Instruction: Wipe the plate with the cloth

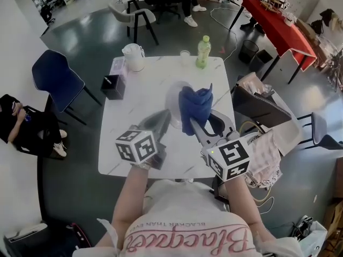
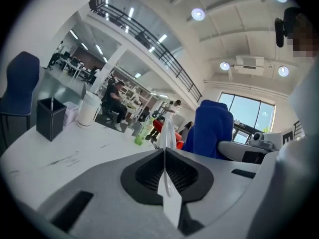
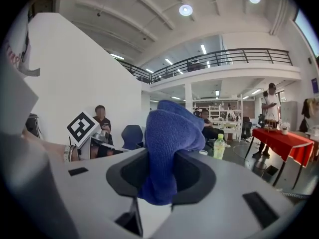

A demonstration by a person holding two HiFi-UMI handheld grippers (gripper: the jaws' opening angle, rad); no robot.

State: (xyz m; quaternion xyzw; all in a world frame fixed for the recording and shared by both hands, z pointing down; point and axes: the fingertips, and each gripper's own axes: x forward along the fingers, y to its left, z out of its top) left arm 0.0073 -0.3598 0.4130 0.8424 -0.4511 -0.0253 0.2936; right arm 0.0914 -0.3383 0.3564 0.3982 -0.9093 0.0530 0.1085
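The left tongs [image 1: 163, 119] are clamped on the plate [image 1: 173, 98] by its rim, lifted off the tabletop [image 1: 134, 90]. The right tongs [image 1: 197, 128] are pinched on the blue cloth [image 1: 195, 105], at the plate's 3 o'clock. Both forearms are stretched forward.

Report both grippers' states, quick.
Left gripper: closed on the plate, at its edge.
Right gripper: closed on the blue cloth.
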